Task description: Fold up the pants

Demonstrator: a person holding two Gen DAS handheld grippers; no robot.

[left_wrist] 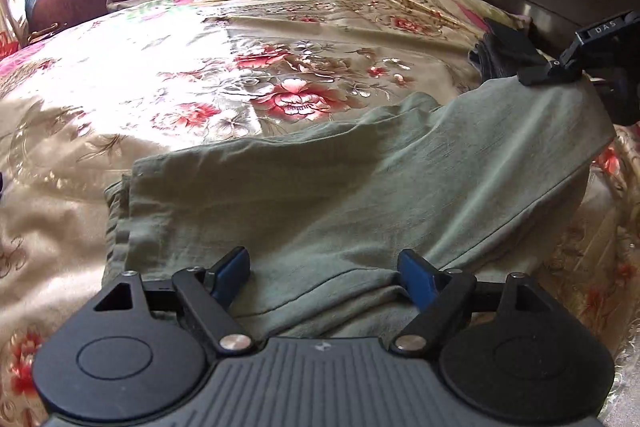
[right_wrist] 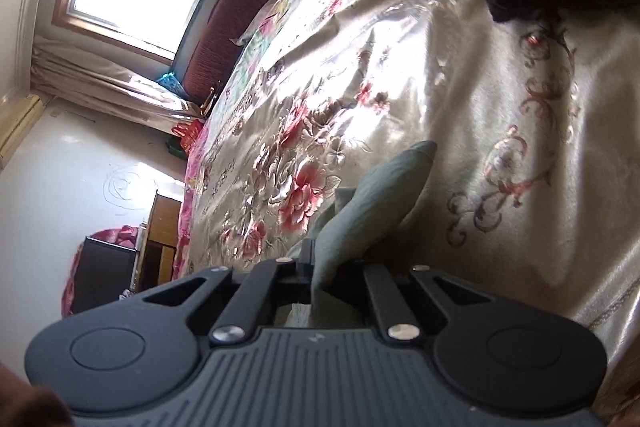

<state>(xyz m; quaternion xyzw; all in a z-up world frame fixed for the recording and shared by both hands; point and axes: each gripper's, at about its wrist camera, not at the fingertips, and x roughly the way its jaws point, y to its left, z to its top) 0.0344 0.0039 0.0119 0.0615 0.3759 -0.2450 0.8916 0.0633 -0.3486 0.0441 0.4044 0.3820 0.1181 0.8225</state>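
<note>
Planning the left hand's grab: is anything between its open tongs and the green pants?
Nothing visible. The left tongs stand open right over the green pants, bare cloth between the fingers. The right tongs already pinch another edge.

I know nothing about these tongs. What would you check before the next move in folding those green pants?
1. Right tongs shut on the pants: ok, cloth is pinched.
2. Left tongs open: ok, jaws wide over the near edge.
3. Left tongs holding cloth: not ok, pads do not press it.
4. Pants flat: not ok, the right end is lifted and the near edge is wrinkled.
5. Room on the bedspread: ok.
6. Dark clothes apart from the pants: cannot tell.
</note>
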